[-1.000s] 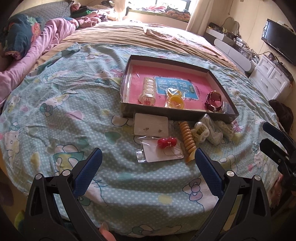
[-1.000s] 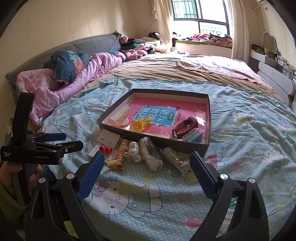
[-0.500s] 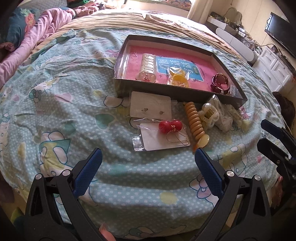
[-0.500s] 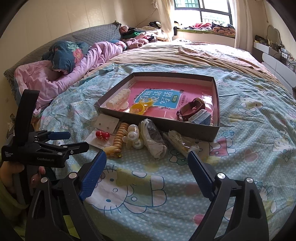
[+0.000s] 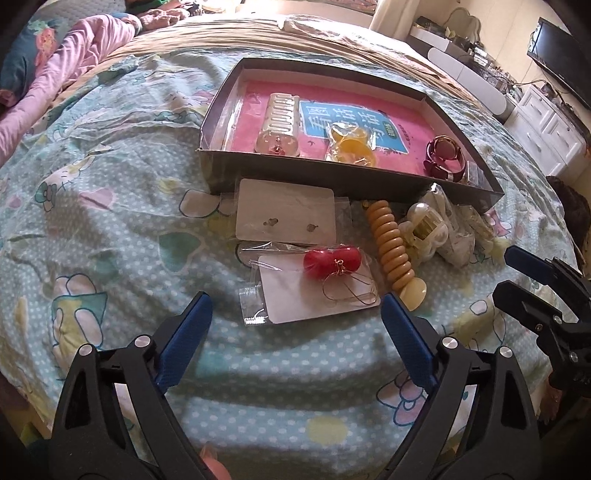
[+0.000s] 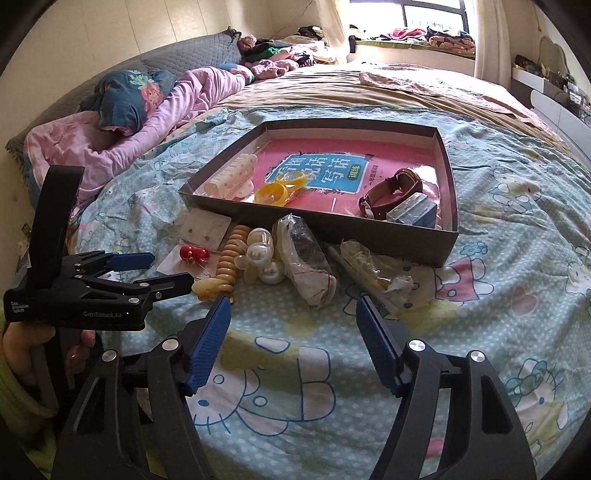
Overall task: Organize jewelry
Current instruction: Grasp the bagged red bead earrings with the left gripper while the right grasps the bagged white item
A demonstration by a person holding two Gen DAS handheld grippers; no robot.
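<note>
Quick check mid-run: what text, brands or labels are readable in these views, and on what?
"GenRobot.AI": side of the left gripper, slightly blurred.
"Data Acquisition System": small print on the same gripper body, barely legible.
Large Chinese title on the blue panel of the pink book inside the grey box: characters not reliably readable.
Nothing else readable.

Daylight is admitted through a window (image 6: 432,16) beyond the bed's far edge; glare is overexposed there, and the corners are darkened and bent by fisheye distortion.

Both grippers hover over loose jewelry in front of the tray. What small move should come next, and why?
Probably lower the left gripper onto the red earring card just ahead of it. Its jaws are closing with nothing between them, the card lies outside the tray, and the right gripper is also empty, closing.
</note>
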